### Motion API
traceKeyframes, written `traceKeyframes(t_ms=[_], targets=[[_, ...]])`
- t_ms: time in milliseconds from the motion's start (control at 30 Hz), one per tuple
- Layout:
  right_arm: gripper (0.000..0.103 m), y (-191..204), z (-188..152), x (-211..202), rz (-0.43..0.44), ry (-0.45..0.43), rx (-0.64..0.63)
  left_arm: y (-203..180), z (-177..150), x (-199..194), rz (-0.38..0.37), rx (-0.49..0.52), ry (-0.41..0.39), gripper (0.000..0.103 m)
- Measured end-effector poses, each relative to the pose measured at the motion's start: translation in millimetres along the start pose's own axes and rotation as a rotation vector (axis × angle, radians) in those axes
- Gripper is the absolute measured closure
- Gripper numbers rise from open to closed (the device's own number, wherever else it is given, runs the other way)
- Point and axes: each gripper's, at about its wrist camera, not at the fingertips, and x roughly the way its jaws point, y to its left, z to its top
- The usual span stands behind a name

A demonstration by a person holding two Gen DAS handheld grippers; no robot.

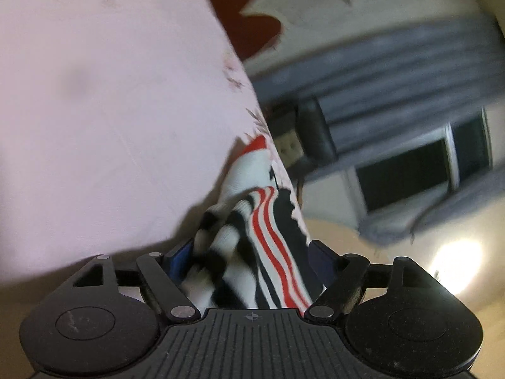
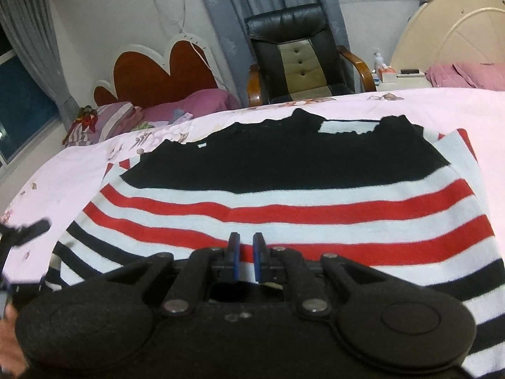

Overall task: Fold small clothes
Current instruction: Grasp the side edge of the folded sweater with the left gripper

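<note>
Striped sweater (image 2: 284, 208) flat, right view only

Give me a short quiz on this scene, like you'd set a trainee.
1. True or false: the sweater lies on a chair.
2. Which colours are its stripes? A) red, white and black B) green and yellow C) blue only
3. The left tongs stand wide. What is bunched between them?

Key:
1. False. It is spread on the pink sheet.
2. A
3. Sweater cloth
</note>
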Motion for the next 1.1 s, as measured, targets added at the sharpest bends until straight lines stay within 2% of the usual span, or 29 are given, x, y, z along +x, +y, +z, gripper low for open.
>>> traceKeyframes(t_ms=[100, 233, 333, 400, 600, 633, 667, 700, 767, 900, 933, 1033, 1067, 1100], targets=[[0.094, -3, 0, -2, 0.004, -0.001, 0.006, 3, -5, 3, 0.000, -0.020, -0.042, 0.026], [0.094, -2, 0, -1, 0.003, -0.004, 0.011, -6, -9, 12, -0.009, -0.082, -0.034, 0.026], [0.094, 0, 0, -3, 0.012, -0.008, 0.020, -5, -34, -1, 0.016, -0.047, -0.012, 0.026], [0.093, 0, -1, -2, 0.015, -0.004, 0.014, -3, -46, -8, 0.014, -0.003, -0.031, 0.032], [0.093, 0, 0, 0, 0.012, -0.005, 0.010, -4, -16, 32, 0.014, -0.081, -0.075, 0.034], [0.093, 0, 0, 1, 0.013, -0.005, 0.012, -6, -11, 42, 0.019, -0.086, -0.069, 0.048], [0.093, 1, 1, 1, 0.012, -0.005, 0.010, -6, -8, 52, 0.044, -0.081, -0.047, 0.082], [0.093, 2, 1, 2, 0.013, -0.005, 0.007, -2, -6, 62, 0.055, -0.095, -0.021, 0.084], [0.094, 5, 2, 1, 0.018, -0.009, 0.004, 3, -6, 65, 0.053, -0.105, -0.023, 0.084], [0.097, 15, 6, -3, 0.017, -0.029, -0.054, -9, -9, 49, -0.027, -0.056, -0.043, 0.085], [0.098, 19, 6, -1, 0.004, -0.029, -0.091, -8, -9, 48, -0.032, -0.052, -0.047, 0.085], [0.100, 30, 0, 7, -0.023, -0.010, -0.209, 11, -8, 56, 0.029, -0.089, -0.026, 0.086], [0.103, 32, -5, 16, -0.050, 0.030, -0.256, 14, -7, 57, 0.002, -0.099, -0.031, 0.086], [0.103, 32, -10, 19, -0.062, 0.017, -0.297, 10, -7, 56, 0.009, -0.076, -0.025, 0.086]])
